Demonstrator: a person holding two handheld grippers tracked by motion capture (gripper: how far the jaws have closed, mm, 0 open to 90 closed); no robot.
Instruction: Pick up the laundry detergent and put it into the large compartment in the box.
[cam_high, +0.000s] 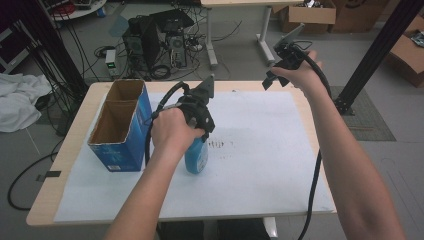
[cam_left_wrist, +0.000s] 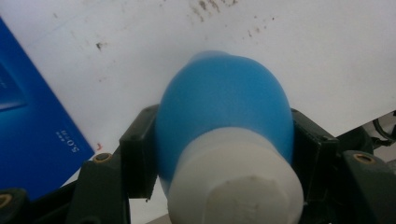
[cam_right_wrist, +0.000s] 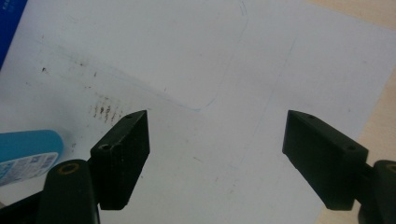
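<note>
A white sheet (cam_high: 260, 165) covers the wooden table (cam_high: 65, 165). Beyond it, computer towers (cam_high: 150, 42) sit among cables; cardboard boxes (cam_high: 310, 15) and a white cloth (cam_high: 17, 100) lie on the floor.

No print on the blue box (cam_left_wrist: 32, 126) is legible

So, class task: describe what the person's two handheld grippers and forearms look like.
Both the left gripper and the right gripper are black, each with a grey three-cornered plate on top, a thick black cable trailing and blocky black jaws with brass-coloured pivot pins. The forearms are bare, without sleeves.
</note>
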